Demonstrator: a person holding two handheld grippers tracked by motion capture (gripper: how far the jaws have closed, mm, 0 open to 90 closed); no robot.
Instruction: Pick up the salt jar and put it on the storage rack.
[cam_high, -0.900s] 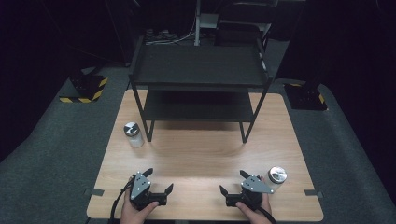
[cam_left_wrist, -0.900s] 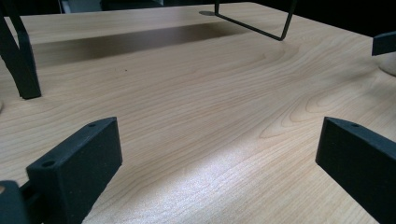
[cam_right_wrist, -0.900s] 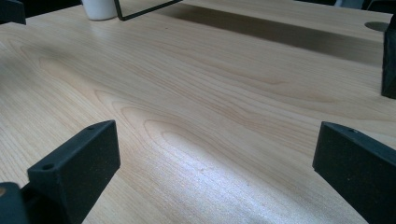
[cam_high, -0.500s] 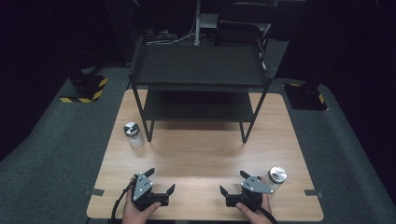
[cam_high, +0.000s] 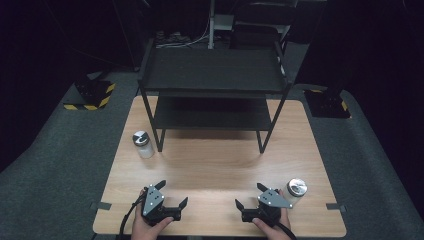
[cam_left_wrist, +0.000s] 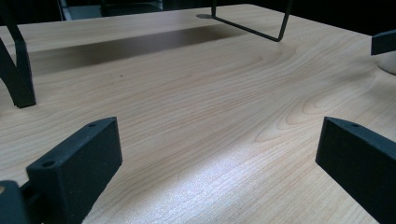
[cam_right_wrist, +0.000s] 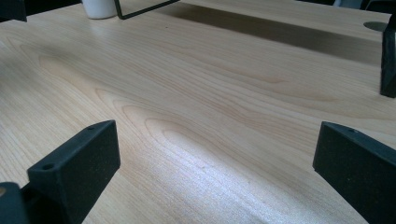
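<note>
Both grippers rest low at the near edge of the wooden table (cam_high: 220, 165), each held in a hand. My left gripper (cam_high: 172, 193) is open with nothing between its jaws; in the left gripper view (cam_left_wrist: 219, 154) only bare wood lies between them. My right gripper (cam_high: 250, 195) is open and empty too, as the right gripper view (cam_right_wrist: 217, 154) shows. A white jar with a metal lid (cam_high: 296, 192) stands just right of the right gripper. A second white jar (cam_high: 143, 144) with a black-and-white lid stands farther back on the left, beside the rack's front leg.
A black two-tier metal rack (cam_high: 212, 70) stands on the back half of the table; its legs (cam_left_wrist: 18, 79) (cam_right_wrist: 387, 60) rise ahead of each gripper. Grey carpet surrounds the table, with black-and-yellow striped bases (cam_high: 92, 95) at the far left and right.
</note>
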